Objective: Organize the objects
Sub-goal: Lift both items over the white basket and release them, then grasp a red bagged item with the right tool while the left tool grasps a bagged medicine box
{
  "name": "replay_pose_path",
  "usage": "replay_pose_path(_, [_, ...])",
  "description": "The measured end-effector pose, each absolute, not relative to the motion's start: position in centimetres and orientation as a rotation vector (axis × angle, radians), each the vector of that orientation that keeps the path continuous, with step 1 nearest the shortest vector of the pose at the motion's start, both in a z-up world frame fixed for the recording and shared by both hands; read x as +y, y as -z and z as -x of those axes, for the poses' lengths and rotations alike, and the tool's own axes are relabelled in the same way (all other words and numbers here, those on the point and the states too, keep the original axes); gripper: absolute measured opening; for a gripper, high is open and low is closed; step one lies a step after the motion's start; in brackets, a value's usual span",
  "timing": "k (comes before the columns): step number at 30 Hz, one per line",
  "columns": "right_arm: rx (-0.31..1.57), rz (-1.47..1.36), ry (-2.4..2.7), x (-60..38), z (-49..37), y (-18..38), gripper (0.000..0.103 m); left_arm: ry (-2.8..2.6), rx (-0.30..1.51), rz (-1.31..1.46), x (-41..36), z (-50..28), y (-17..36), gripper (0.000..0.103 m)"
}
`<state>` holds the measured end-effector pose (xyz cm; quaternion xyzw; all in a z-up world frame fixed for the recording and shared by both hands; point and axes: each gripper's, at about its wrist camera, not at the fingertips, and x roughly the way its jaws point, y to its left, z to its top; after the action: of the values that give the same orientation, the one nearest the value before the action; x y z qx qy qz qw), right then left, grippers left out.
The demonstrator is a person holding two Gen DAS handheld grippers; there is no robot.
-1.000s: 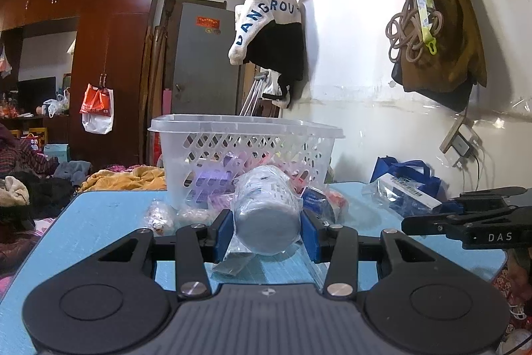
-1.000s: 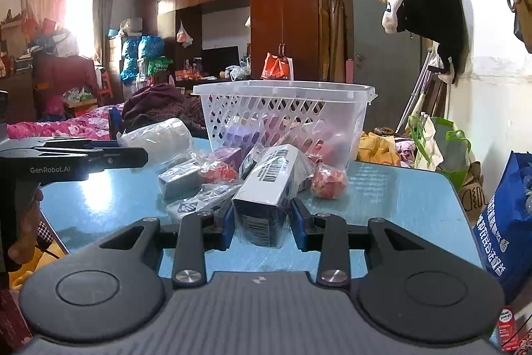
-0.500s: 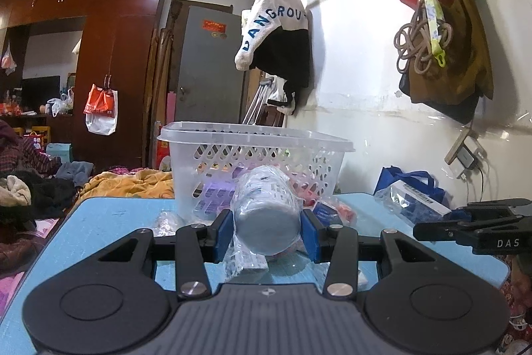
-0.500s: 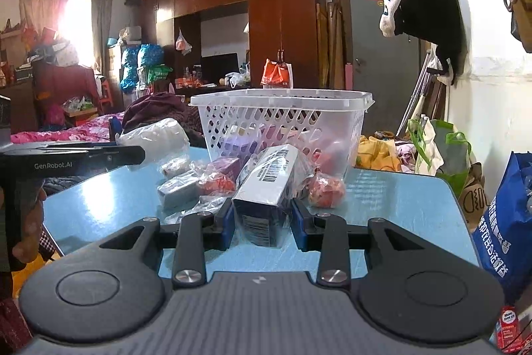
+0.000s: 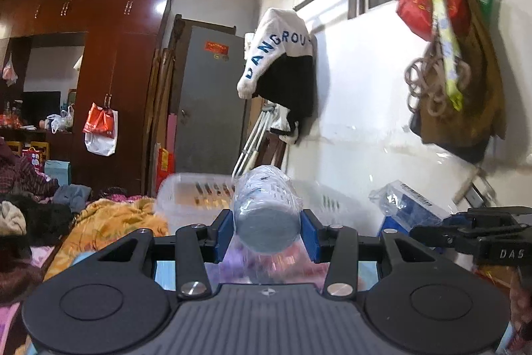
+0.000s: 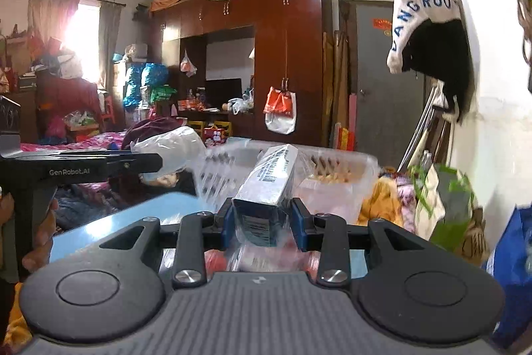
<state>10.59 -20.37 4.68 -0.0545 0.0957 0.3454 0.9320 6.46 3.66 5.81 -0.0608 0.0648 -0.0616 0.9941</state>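
My left gripper [image 5: 266, 230] is shut on a plastic-wrapped grey cylinder [image 5: 266, 208], held up in front of the white lattice basket [image 5: 189, 198]. My right gripper [image 6: 264, 222] is shut on a plastic-wrapped blue and white box [image 6: 269, 185], raised level with the basket's rim [image 6: 335, 158]. In the left wrist view the right gripper [image 5: 465, 228] shows at the right edge with the wrapped box [image 5: 409, 205]. The left gripper [image 6: 99, 165] shows at the left of the right wrist view, with the wrapped cylinder [image 6: 173, 148] and a hand [image 6: 40, 235] on its handle.
The blue table [image 6: 116, 222] lies below, with blurred wrapped packets [image 6: 252, 255] under my fingers. A white wall [image 5: 359, 108] with hanging bags and a jacket runs along the right. A dark wardrobe [image 6: 286, 55] and a cluttered bed [image 6: 83, 138] stand behind.
Both grippers have risen with their loads, from table height to the level of the basket's rim, and come closer to the basket. The grips have not changed.
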Motion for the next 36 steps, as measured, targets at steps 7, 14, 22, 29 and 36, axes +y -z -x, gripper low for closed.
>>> replay_pose_path(7, [0.227,0.143,-0.632,-16.0,-18.5,-7.0,0.039,0.049,0.181,0.138,3.8,-14.9,-8.4,0.049])
replay_pose_path(14, [0.22,0.167,-0.543,-16.7,-17.7,-4.9,0.094,-0.019,0.247,0.113,4.6,-16.5,-7.1,0.074])
replay_pose_path(22, [0.448,0.07,-0.522,-22.4,-16.8,0.6,0.098,0.068,0.336,0.087,4.6,-8.2,-2.7,0.084])
replay_pose_path(29, [0.592,0.041,-0.549,-21.7,-19.2,2.6,0.071,0.112,0.447,0.101,4.9,-7.8,0.4,0.084])
replay_pose_path(36, [0.631,0.083,-0.546,-20.5,-20.6,3.5,0.064,0.1,0.53,0.051,3.9,-8.3,2.1,0.084])
